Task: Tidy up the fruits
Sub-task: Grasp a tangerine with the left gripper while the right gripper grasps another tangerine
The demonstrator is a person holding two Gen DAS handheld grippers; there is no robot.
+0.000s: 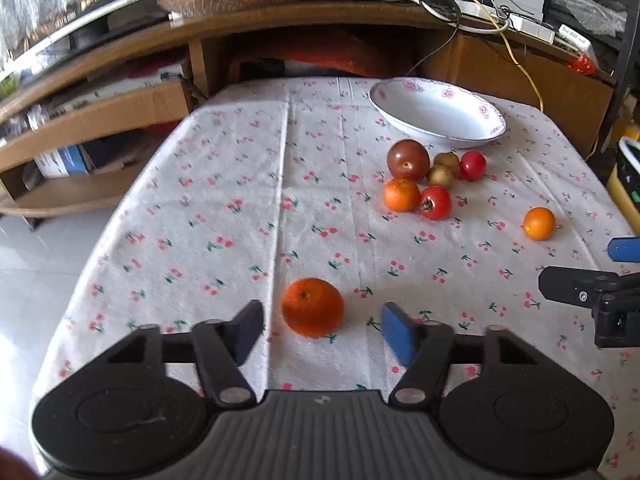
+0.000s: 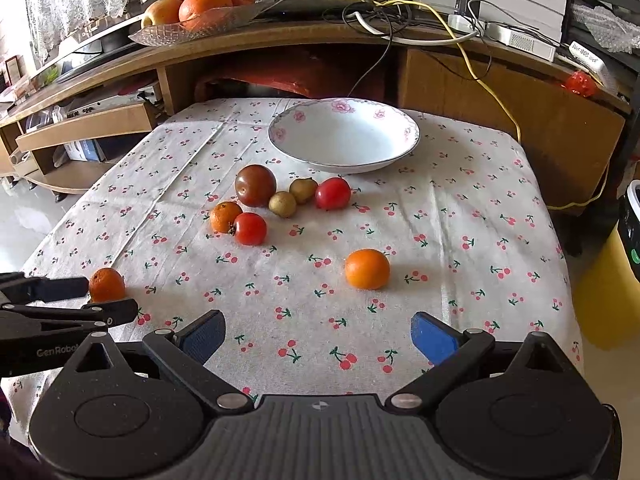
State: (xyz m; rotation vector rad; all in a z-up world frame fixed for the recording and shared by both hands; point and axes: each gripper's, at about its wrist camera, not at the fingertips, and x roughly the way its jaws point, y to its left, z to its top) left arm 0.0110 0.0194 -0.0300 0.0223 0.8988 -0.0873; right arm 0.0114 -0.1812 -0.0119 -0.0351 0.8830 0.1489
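left gripper: jaws spread wide, nothing pinched; the near tangerine sits on the cloth between the two fingers, closer to the dark left one, and i can't tell if it actually touches either; in the right wrist view this gripper comes in from 9 o'clock with the same tangerine between its tips

right gripper: also wide open and empty; only bare cherry-print tablecloth between the blue pads; the lone orange sits ahead at about 1 o'clock, well clear of the fingers; from the left wrist cam you only catch this gripper's finger ends at 3 o'clock

writing: "GenRobo" in pale letters on the left gripper's body, cut off by the right gripper, readable only in the right wrist view; labels on the white boxes on the shelf are too small to read

white bowl: flowered rim, nothing in it, at 12 o'clock on the far side of the table; in the left view it's at 1 o'clock

fruit cluster: dark plum, two small brownish fruits, two red tomatoes and a small tangerine bunched together just in front of the bowl

glass dish: on the wooden shelf at 11 o'clock, piled with oranges; the right view shows the whole pile, the left view crops the top
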